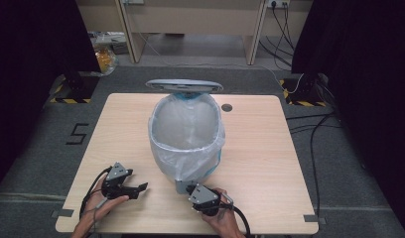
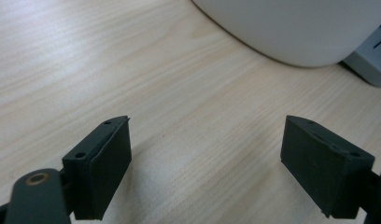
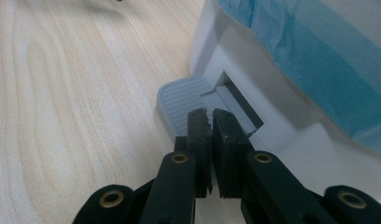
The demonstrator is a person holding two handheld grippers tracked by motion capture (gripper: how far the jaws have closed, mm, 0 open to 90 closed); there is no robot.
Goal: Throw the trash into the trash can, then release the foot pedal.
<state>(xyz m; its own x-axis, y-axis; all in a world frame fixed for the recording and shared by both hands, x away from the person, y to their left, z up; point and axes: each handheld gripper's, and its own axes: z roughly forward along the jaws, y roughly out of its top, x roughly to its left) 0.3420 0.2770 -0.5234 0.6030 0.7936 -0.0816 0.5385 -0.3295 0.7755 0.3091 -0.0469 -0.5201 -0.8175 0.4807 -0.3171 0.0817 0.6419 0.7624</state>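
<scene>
A white pedal bin lined with a pale blue bag stands mid-table, its grey lid raised at the back. Its grey foot pedal juts out at the near side. My right gripper is shut with nothing between its fingers, and its tips rest on top of the pedal; in the right gripper view the closed right gripper lies over the ribbed pedal. My left gripper lies open on the table to the left of the bin; the left gripper has bare wood between its pads.
The wooden table has free room left and right of the bin. A small round grommet sits near the far edge. Cables trail on the floor to the right, and a cluttered bag lies beyond the table at left.
</scene>
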